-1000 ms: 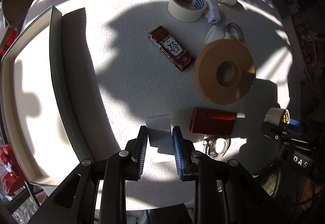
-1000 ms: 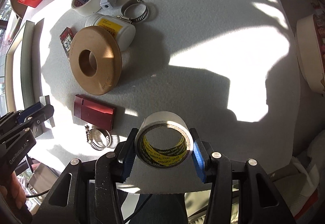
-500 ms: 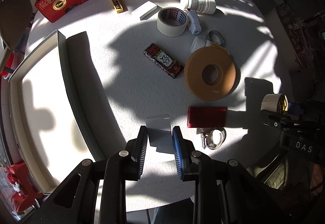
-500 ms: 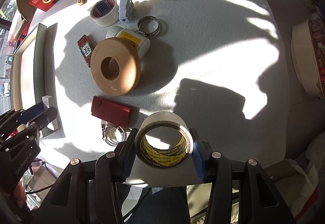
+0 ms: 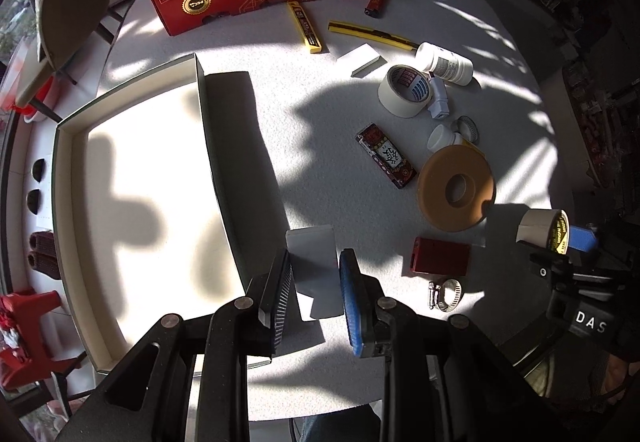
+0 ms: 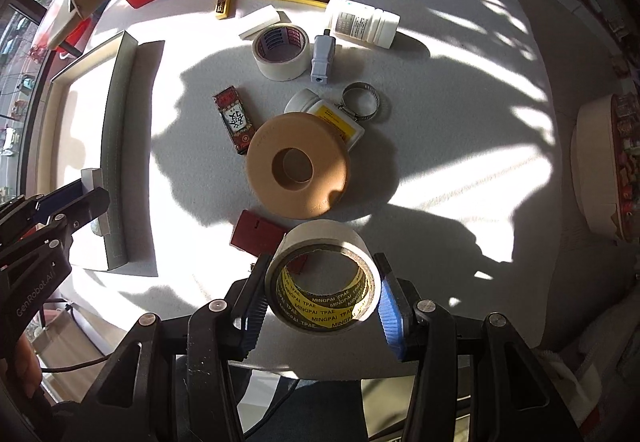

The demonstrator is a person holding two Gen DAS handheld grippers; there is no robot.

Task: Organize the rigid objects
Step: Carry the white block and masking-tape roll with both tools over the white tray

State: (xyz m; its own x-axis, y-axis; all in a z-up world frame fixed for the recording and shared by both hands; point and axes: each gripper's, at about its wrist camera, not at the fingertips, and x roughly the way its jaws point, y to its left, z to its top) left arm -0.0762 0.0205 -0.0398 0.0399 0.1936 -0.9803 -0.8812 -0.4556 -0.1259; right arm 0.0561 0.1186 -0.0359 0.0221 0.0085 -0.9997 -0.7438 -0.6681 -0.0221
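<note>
Left wrist: left gripper [image 5: 314, 292] clamped on grey block [image 5: 314, 262], just right of tray [image 5: 208, 145] wall. Carry step; next, over wall, release inside.

Right wrist: right gripper [image 6: 320, 302] gripping masking tape roll [image 6: 322, 278], well right of tray [image 6: 116, 161].

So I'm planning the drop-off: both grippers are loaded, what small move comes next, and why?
Probably carry the left gripper, shut on the small grey rectangular block, sideways over the empty shallow white tray beside it; the right gripper holds the masking tape roll farther off.
</note>
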